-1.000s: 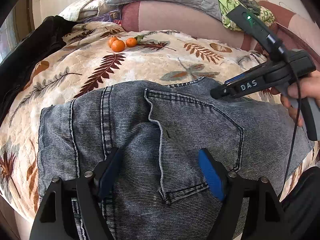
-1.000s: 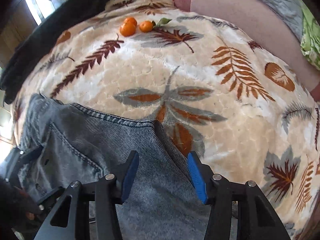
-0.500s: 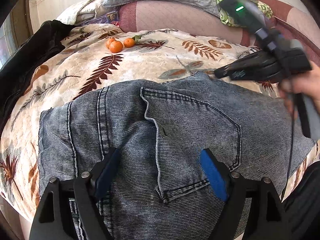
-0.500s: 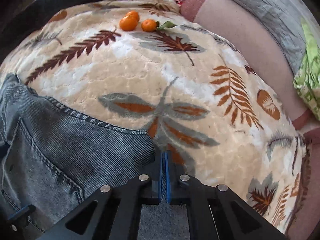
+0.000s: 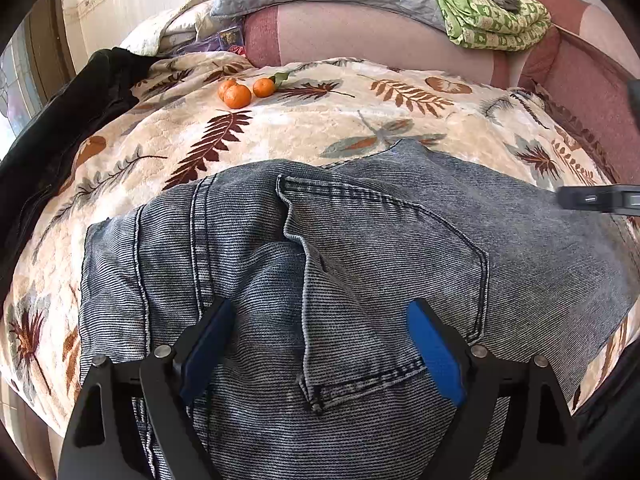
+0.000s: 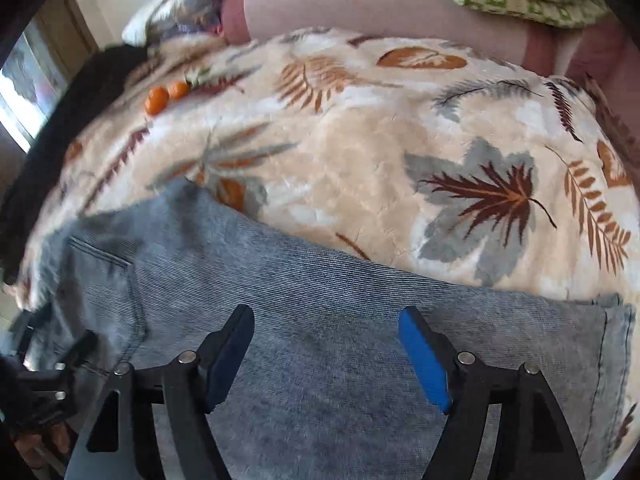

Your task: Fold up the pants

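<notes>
Grey-blue denim pants lie folded on a leaf-patterned blanket, back pocket up. My left gripper is open and empty, its blue pads just above the denim near the pocket's lower edge. In the right wrist view the pants stretch across the lower frame with the hem at the right. My right gripper is open and empty over the leg fabric. Its tip shows at the right edge of the left wrist view; the left gripper shows at lower left of the right wrist view.
The blanket covers a bed. Three tangerines lie at the far side. A black garment lies along the left edge. Pillows and a green cloth are piled at the head.
My right gripper was shut on the pants' edge half a second ago; it has let go, opened and moved right along the leg. The left gripper has stayed open in place.
</notes>
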The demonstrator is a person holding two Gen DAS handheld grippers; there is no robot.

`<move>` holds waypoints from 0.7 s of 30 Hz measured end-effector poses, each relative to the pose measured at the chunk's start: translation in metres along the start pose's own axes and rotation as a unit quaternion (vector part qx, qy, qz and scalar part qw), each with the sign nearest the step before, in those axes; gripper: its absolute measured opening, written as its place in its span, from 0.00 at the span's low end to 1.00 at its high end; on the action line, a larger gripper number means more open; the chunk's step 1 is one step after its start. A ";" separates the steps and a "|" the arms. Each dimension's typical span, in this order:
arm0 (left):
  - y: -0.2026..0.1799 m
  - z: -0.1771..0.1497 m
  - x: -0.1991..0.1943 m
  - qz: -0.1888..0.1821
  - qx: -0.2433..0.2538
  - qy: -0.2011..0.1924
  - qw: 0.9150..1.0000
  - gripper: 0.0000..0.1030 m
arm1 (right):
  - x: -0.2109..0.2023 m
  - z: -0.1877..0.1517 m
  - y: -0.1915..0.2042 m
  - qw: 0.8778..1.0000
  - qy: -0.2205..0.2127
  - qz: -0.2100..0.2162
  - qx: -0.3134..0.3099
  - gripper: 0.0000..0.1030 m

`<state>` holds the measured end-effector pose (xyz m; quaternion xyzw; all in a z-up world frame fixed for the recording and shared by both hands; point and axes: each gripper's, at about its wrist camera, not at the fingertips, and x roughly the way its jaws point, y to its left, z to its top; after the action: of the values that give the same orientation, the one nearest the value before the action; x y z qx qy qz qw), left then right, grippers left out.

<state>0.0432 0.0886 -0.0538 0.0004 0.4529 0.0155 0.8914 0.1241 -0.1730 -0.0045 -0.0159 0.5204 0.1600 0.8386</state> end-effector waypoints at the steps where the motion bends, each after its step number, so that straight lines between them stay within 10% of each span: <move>1: 0.000 0.000 0.000 0.001 0.002 -0.001 1.000 0.86 | -0.014 -0.007 -0.006 1.000 -0.010 0.005 0.004 0.76; 9: -0.005 -0.002 0.001 0.015 0.007 -0.007 1.000 0.87 | -0.003 -0.055 -0.114 0.983 0.061 0.072 0.159 0.79; 11: -0.005 -0.002 -0.001 0.016 0.007 -0.007 1.000 0.87 | -0.014 -0.054 -0.141 0.963 0.029 0.136 0.230 0.78; 15: -0.004 -0.002 -0.012 0.018 0.010 -0.013 1.000 0.87 | -0.048 -0.037 -0.152 0.961 -0.036 0.170 0.213 0.78; 19: -0.006 -0.003 -0.032 0.001 -0.021 -0.032 0.999 0.87 | -0.010 -0.037 -0.197 0.958 -0.003 0.110 0.264 0.90; 21: -0.012 -0.003 -0.043 -0.011 -0.023 -0.039 0.999 0.87 | -0.013 -0.037 -0.210 0.945 -0.029 0.146 0.292 0.88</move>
<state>0.0154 0.0751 -0.0210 -0.0245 0.4177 0.0160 0.9081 0.1469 -0.3824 -0.0392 0.3108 0.5163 0.1219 0.7887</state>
